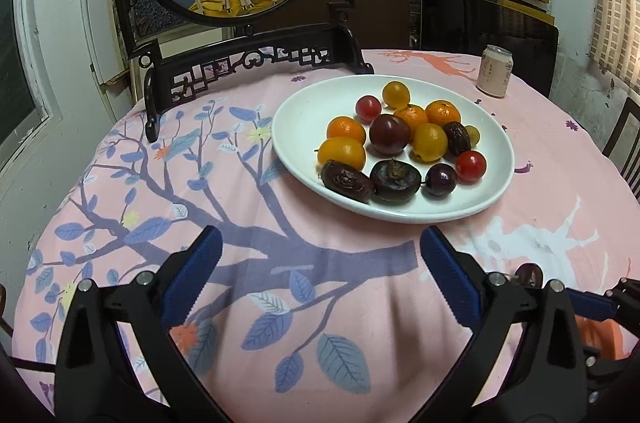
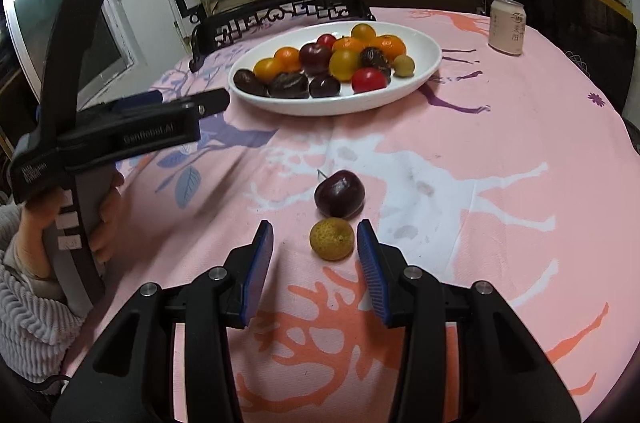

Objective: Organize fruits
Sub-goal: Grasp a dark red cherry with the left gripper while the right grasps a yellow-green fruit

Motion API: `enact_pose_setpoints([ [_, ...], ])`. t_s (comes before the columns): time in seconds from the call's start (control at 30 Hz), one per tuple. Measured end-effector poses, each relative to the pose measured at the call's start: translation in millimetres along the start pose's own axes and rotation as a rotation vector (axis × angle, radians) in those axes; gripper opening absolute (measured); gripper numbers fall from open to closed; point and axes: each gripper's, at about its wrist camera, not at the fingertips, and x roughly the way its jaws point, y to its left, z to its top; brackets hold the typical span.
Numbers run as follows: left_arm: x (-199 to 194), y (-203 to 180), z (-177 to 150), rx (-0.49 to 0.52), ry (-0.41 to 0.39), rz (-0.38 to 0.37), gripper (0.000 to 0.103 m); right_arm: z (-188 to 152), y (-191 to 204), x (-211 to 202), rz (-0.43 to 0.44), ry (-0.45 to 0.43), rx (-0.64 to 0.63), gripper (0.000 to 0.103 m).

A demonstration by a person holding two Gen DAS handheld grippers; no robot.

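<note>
plate (image 1: 304,111): glossy ceramic | tablecloth (image 1: 280,263): matt printed cloth | can (image 2: 507,25): metal | longan (image 2: 332,238): rough skin

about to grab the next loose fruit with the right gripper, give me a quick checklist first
1. Right gripper open, nothing held: ok.
2. Yellow-brown fruit lies between its fingertips, pads not touching it: ok.
3. Dark plum sits right behind that fruit, touching or nearly so; could get nudged: not ok.
4. Left gripper open and empty, aimed at bare tablecloth: ok.
5. White plate has bare space on its left side: ok.
6. Other loose fruit out of view: cannot tell.
</note>
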Motion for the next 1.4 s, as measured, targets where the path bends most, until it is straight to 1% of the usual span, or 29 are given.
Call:
enact_pose_setpoints([
  [0.17,-0.1,-1.1,0.7,0.005,-0.001,-0.006,0.101,-1.0,-0.5,5.2,-0.014,0.020,0.002,0.041],
  [0.23,-0.6,-3.2,0.4,0.012,-0.001,-0.009,0.101,-1.4,-0.8,6.8,-0.016,0.027,0.006,0.037],
  [0.3,-1.1,-6.0,0.1,0.022,-0.002,-0.012,0.101,-0.9,-1.8,9.0,-0.022,0.033,0.012,0.036],
  [0.37,-1.6,-9.3,-1.0,0.035,-0.001,-0.016,0.101,-0.8,-2.5,11.2,-0.024,0.040,0.014,0.028],
  [0.43,-1.8,-13.3,-1.9,0.053,-0.002,-0.022,0.101,-1.0,-3.7,11.7,-0.017,0.045,0.021,0.025],
  [0.5,-3.4,-18.5,-3.7,0.072,-0.004,-0.042,0.101,0.8,-6.2,5.0,-0.007,0.017,0.029,0.025],
  [0.57,-5.7,-24.6,-5.7,0.090,-0.006,-0.071,0.101,4.3,-13.2,-6.1,-0.033,-0.031,0.045,0.025],
  [0.67,-9.7,-41.5,-11.5,0.136,-0.002,-0.138,0.101,9.0,-40.5,-22.6,-0.096,-0.100,0.152,0.025],
  [0.73,-12.6,-60.1,-16.5,0.199,-0.001,-0.187,0.101,10.7,-59.1,-28.9,-0.116,-0.129,0.230,0.025],
  [0.77,-13.4,-67.5,-17.9,0.225,-0.004,-0.196,0.101,11.1,-66.9,-32.7,-0.110,-0.145,0.266,0.025],
  [0.8,-15.6,-79.4,-21.0,0.272,-0.013,-0.205,0.101,11.3,-70.3,-34.6,-0.110,-0.156,0.282,0.025],
  [0.9,-16.9,-98.9,-25.5,0.338,-0.020,-0.216,0.101,11.3,-77.2,-40.3,-0.109,-0.178,0.307,0.025],
  [1.07,-9.6,-119.1,-29.3,0.399,0.006,-0.246,0.099,12.0,-77.2,-42.4,-0.097,-0.186,0.313,0.025],
  [1.13,-6.6,-127.3,-30.2,0.427,0.015,-0.259,0.090,12.7,-75.4,-42.4,-0.090,-0.186,0.313,0.025],
  [1.17,-5.0,-130.3,-29.7,0.436,0.019,-0.266,0.087,12.4,-75.7,-42.8,-0.087,-0.186,0.313,0.025],
  [1.2,-2.4,-134.4,-29.5,0.442,0.030,-0.281,0.082,12.1,-76.1,-43.2,-0.084,-0.186,0.314,0.025],
  [1.23,-0.7,-135.7,-30.1,0.442,0.040,-0.290,0.074,12.3,-76.3,-43.6,-0.082,-0.187,0.314,0.025],
  [1.27,2.6,-136.8,-30.0,0.441,0.058,-0.301,0.069,12.0,-76.9,-44.0,-0.082,-0.188,0.315,0.025],
  [1.3,7.7,-136.7,-30.3,0.436,0.086,-0.316,0.055,12.0,-77.1,-44.3,-0.080,-0.188,0.316,0.025],
  [1.33,11.1,-135.9,-30.5,0.428,0.107,-0.327,0.046,12.0,-77.0,-44.3,-0.079,-0.188,0.316,0.025],
  [1.37,13.4,-134.9,-30.1,0.415,0.124,-0.336,0.043,12.2,-77.0,-44.0,-0.078,-0.187,0.317,0.025],
  [1.4,16.3,-131.4,-29.4,0.394,0.140,-0.356,0.037,12.1,-76.9,-43.6,-0.077,-0.185,0.316,0.025],
])
